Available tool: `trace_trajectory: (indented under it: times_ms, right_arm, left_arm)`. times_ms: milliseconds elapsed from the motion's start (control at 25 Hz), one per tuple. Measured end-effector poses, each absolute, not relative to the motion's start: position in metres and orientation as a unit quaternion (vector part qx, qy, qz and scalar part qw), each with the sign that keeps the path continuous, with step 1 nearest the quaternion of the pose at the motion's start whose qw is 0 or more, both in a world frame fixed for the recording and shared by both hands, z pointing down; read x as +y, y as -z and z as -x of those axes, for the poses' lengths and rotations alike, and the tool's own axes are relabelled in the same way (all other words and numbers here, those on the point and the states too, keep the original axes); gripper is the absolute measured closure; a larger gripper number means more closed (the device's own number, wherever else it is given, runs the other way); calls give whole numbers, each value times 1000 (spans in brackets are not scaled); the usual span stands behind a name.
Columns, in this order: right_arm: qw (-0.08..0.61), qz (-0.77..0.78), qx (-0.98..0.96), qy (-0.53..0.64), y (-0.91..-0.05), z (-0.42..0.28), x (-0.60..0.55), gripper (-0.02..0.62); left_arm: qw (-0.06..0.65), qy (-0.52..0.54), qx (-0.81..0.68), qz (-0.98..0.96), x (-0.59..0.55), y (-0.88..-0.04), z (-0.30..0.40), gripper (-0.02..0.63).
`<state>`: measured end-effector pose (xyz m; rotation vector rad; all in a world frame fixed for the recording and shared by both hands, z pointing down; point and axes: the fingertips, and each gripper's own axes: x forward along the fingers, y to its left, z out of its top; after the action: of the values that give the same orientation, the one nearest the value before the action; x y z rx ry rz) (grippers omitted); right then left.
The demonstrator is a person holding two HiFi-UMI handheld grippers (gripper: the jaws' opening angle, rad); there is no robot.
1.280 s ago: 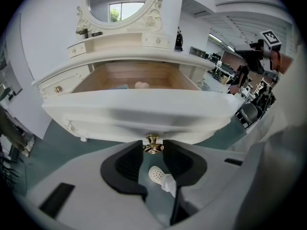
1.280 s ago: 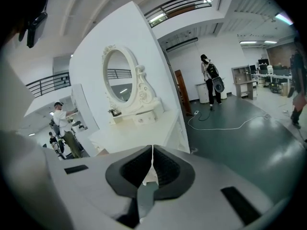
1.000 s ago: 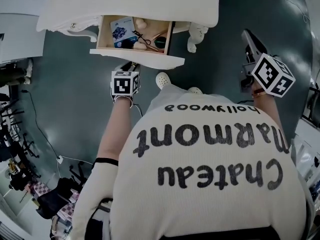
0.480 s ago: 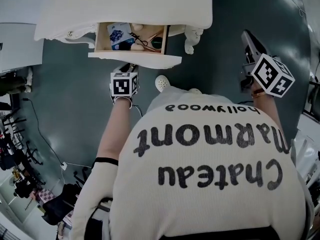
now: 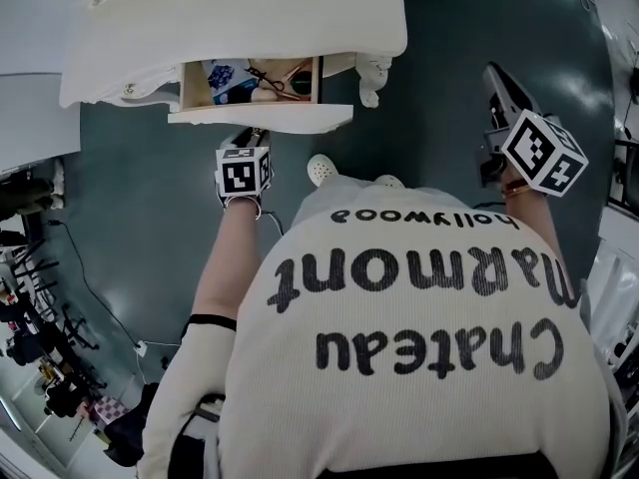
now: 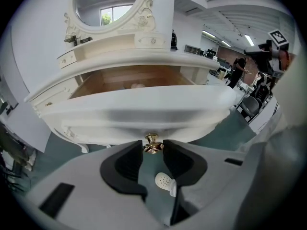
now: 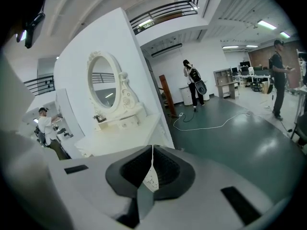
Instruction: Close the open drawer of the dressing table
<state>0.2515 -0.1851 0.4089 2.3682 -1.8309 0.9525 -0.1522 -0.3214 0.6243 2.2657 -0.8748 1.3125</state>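
Observation:
The white dressing table (image 5: 240,18) stands at the top of the head view, its drawer (image 5: 262,118) partly open with several small items inside. In the left gripper view the curved white drawer front (image 6: 139,114) fills the middle, and its brass knob (image 6: 152,144) sits between my jaw tips. My left gripper (image 6: 152,146) (image 5: 255,134) is shut on that knob from both sides. My right gripper (image 5: 496,72) is held up at the right, away from the table. Its jaws (image 7: 152,152) are shut with nothing held.
A white shoe (image 5: 321,168) (image 6: 163,180) stands on the dark green floor just below the drawer. The oval mirror (image 7: 103,87) rises on the table top. A cable (image 7: 211,123) lies across the floor, and people stand far off in the hall.
The drawer has slid further in under the table top, showing less of its inside. My left gripper has moved towards the table with the knob. The right gripper has hardly shifted.

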Motion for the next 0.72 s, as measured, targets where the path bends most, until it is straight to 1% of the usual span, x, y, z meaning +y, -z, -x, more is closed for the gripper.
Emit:
trace_trajectory:
  times_ms: [480, 720]
  right_arm:
    - [2, -766, -566, -304, -404, -258, -180, 563]
    - [6, -774, -555, -305, -407, -264, -170, 563]
  left_arm:
    - [181, -462, -308, -812, -338, -622, 140, 468]
    - [165, -455, -315, -816, -344, -622, 136, 468]
